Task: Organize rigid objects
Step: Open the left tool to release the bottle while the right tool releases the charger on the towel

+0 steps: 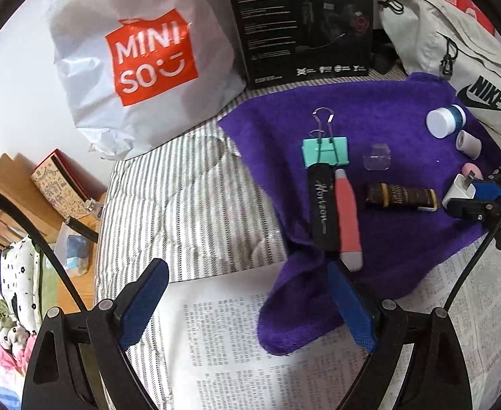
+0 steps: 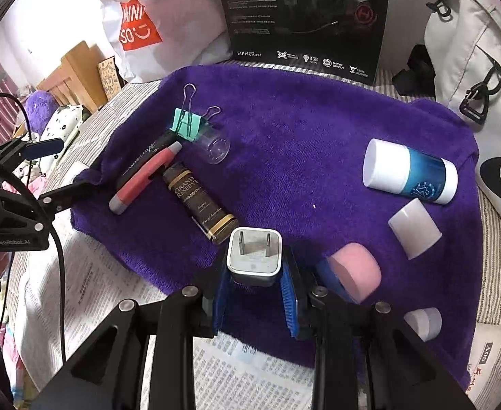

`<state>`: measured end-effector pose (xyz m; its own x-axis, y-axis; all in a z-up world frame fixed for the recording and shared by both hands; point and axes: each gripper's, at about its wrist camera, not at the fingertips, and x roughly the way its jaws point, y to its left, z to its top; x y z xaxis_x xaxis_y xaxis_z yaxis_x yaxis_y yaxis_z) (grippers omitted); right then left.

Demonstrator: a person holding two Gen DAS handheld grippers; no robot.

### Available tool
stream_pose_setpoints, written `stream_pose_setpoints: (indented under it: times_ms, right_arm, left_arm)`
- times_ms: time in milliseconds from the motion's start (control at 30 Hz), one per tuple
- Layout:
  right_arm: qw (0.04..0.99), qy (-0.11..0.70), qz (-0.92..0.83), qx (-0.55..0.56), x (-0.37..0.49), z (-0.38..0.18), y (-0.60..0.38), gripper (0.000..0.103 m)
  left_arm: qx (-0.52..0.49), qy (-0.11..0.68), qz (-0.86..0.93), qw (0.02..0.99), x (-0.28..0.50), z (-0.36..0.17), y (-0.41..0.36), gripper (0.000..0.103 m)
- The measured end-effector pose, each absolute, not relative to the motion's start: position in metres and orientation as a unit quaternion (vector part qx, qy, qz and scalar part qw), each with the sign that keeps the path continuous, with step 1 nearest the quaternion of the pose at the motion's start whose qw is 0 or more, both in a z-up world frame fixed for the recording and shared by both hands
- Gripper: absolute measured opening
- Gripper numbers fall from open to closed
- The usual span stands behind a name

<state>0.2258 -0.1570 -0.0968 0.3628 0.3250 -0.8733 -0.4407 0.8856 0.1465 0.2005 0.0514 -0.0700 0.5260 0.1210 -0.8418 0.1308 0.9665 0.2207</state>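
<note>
A purple towel (image 2: 284, 130) holds the objects. My right gripper (image 2: 255, 270) is shut on a white plug adapter (image 2: 254, 256), beside a brown Grand Reserve tube (image 2: 199, 201); the adapter also shows in the left wrist view (image 1: 459, 189). To the left lie a pink pen (image 2: 144, 177), a black Horizon pen (image 1: 322, 208), a teal binder clip (image 1: 325, 150) and a clear cap (image 2: 214, 145). A blue-white bottle (image 2: 409, 172), a white cap (image 2: 414, 229), a pink cap (image 2: 354, 270) and another small white cap (image 2: 424, 323) lie at the right. My left gripper (image 1: 247, 294) is open and empty at the towel's near-left edge.
A Miniso bag (image 1: 141, 58), a black Edifier box (image 1: 301, 24) and a grey Nike bag (image 1: 455, 51) stand behind the towel. Newspaper (image 1: 233, 341) covers the striped bedding (image 1: 168, 198) in front. A wooden bedside shelf (image 1: 45, 188) is at the left.
</note>
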Motion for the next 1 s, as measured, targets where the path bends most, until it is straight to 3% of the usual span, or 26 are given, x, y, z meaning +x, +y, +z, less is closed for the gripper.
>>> stream_pose_setpoints:
  times_ms: [500, 633, 933, 1000]
  right_arm:
    - [0.819, 0.52, 0.234, -0.058, 0.227, -0.098, -0.157, 0.03]
    - [0.821, 0.52, 0.225, -0.062, 0.227, -0.096, -0.159, 0.04]
    - [0.826, 0.517, 0.217, -0.047, 0.213, -0.08, -0.175, 0.05]
    - [0.832, 0.51, 0.214, -0.043, 0.205, -0.072, -0.179, 0.057]
  left_arm:
    - [0.101, 0.485, -0.009, 0.869, 0.197, -0.068, 0.06, 0.093]
    - [0.091, 0.485, -0.012, 0.87, 0.192, -0.063, 0.063, 0.093]
    - [0.051, 0.482, -0.036, 0.874, 0.173, -0.051, 0.063, 0.094]
    - [0.045, 0.48, -0.041, 0.875, 0.167, -0.048, 0.059, 0.094]
